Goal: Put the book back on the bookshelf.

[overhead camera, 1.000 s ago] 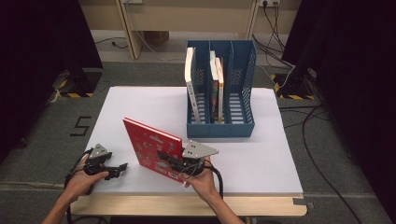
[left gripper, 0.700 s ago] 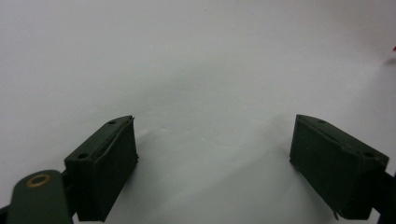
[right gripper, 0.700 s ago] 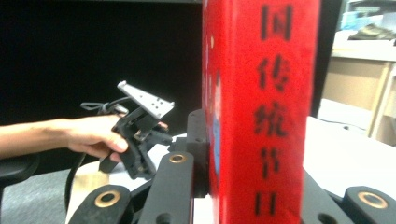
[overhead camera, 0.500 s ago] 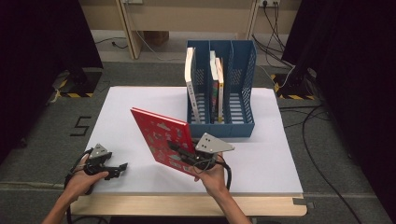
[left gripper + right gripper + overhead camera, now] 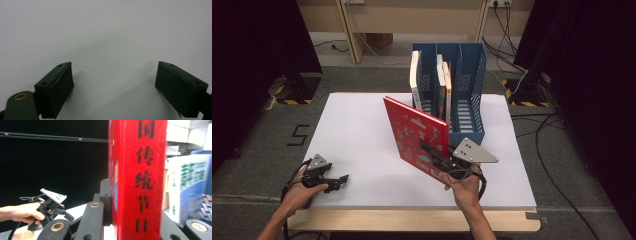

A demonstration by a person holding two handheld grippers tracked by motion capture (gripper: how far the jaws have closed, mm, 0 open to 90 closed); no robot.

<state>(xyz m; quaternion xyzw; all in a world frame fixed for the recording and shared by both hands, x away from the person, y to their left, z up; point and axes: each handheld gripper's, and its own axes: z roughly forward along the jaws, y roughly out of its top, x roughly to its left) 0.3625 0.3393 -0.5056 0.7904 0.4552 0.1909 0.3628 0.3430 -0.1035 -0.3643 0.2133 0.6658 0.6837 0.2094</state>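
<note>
White table (image 5: 362,130) bears a blue file rack (image 5: 467,131) holding books (image 5: 414,75).

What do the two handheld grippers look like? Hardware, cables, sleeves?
Both are black. The right gripper carries a grey three-cornered plate with small holes, and linkage arms with brass-coloured pivot rings. The left gripper has a smaller grey plate and a black cable, with blocky dark pads. No sleeves on the forearms.

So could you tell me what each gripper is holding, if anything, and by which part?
The right gripper clamps the red book at its lower edge near the spine. The left gripper holds nothing.
</note>
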